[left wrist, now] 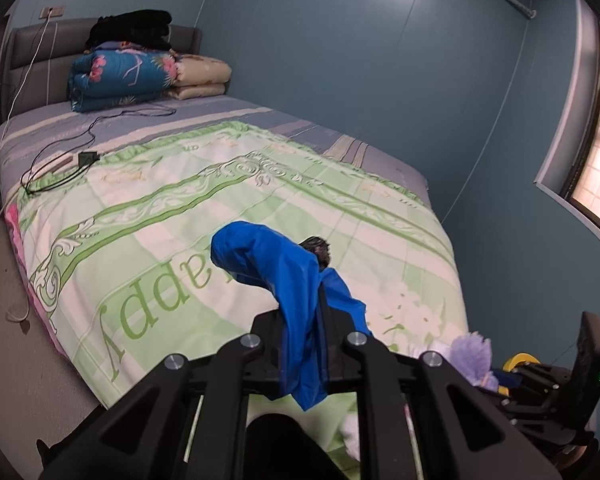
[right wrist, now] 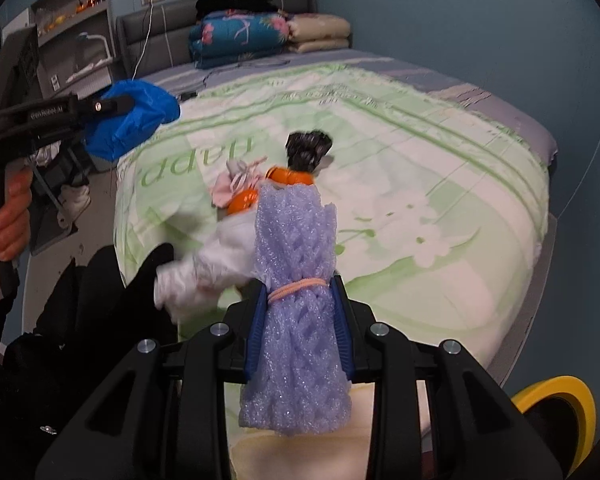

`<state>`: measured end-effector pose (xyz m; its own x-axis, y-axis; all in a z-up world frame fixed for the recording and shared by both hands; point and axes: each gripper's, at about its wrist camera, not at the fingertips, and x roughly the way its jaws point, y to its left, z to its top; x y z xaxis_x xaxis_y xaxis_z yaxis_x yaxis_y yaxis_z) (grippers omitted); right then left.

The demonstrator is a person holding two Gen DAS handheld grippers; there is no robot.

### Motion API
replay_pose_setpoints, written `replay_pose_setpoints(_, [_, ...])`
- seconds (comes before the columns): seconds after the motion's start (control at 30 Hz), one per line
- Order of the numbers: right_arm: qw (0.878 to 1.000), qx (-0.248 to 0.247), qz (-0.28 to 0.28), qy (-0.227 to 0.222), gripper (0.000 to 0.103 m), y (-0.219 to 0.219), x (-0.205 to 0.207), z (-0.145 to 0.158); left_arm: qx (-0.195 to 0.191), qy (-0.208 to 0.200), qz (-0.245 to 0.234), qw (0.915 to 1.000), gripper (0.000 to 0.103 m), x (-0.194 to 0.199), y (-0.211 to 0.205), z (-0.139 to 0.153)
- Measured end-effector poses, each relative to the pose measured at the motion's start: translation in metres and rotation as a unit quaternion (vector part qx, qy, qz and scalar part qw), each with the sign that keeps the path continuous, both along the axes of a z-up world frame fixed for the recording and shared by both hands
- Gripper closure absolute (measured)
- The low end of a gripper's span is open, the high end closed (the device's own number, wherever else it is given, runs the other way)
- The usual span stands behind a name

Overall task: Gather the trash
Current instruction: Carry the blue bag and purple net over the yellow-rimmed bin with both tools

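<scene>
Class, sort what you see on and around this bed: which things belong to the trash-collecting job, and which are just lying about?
Part of the job:
- blue plastic bag, clamped in the left gripper
- purple foam net, clamped in the right gripper
- orange wrappers, pink scrap, white crumpled bag on the quilt

Just lying about:
- folded blankets
- charger cable
- yellow tape roll

Both grippers are matte black, with angular linkage arms pinned by round silver screws. The right gripper (right wrist: 298, 320) has ribbed blue pads (right wrist: 253, 340) lining its jaws. The left gripper (right wrist: 112, 106) carries small white lettering, and a bare hand (right wrist: 10, 208) grips its grey handle.
</scene>
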<state>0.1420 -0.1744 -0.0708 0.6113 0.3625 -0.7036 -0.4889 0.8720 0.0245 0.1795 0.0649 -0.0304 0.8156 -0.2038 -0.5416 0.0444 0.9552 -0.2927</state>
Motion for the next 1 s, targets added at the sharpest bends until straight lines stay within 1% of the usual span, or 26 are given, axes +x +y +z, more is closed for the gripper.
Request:
replay_pose_setpoints(0.2, [0.999,0.014,-0.022,-0.048,0.074,-0.020,-0.013,0.032,0.005,-0.014,-0.018,0.9997,0.093,-0.008,-0.018,0.016])
replay_pose_setpoints(0.37, [0.996,0.032,-0.035,-0.071,0.074,-0.033,-0.015,0.049,0.006,-0.018,-0.035,0.9992,0.093,-0.012,-0.032,0.025])
replay_pose_setpoints(0.43, [0.996,0.042,-0.032,-0.076,0.074,-0.036,-0.014,0.056,0.008,-0.019,-0.039,0.9990,0.093,-0.012,-0.036,0.026])
replay_pose_setpoints(0.5, [0.995,0.039,-0.039,-0.089,0.074,-0.037,-0.014,0.061,0.007,-0.020,-0.043,0.9989,0.093,-0.013,-0.039,0.028])
replay_pose_setpoints(0.73, [0.993,0.053,-0.031,-0.104,0.074,-0.036,-0.008,0.083,0.001,-0.019,-0.046,0.9988,0.093,-0.014,-0.037,0.028])
replay_pose_setpoints(0.8, [0.992,0.046,-0.031,-0.115,0.074,-0.032,-0.008,0.087,-0.001,-0.018,-0.045,0.9988,0.093,-0.014,-0.035,0.028])
replay_pose_setpoints(0.93, [0.990,0.050,-0.025,-0.129,0.074,-0.028,-0.009,0.103,-0.004,-0.019,-0.045,0.9988,0.093,-0.015,-0.034,0.028])
replay_pose_setpoints(1.0, [0.988,0.045,-0.028,-0.144,0.074,-0.025,-0.010,0.111,-0.005,-0.021,-0.045,0.9988,0.093,-0.015,-0.033,0.029])
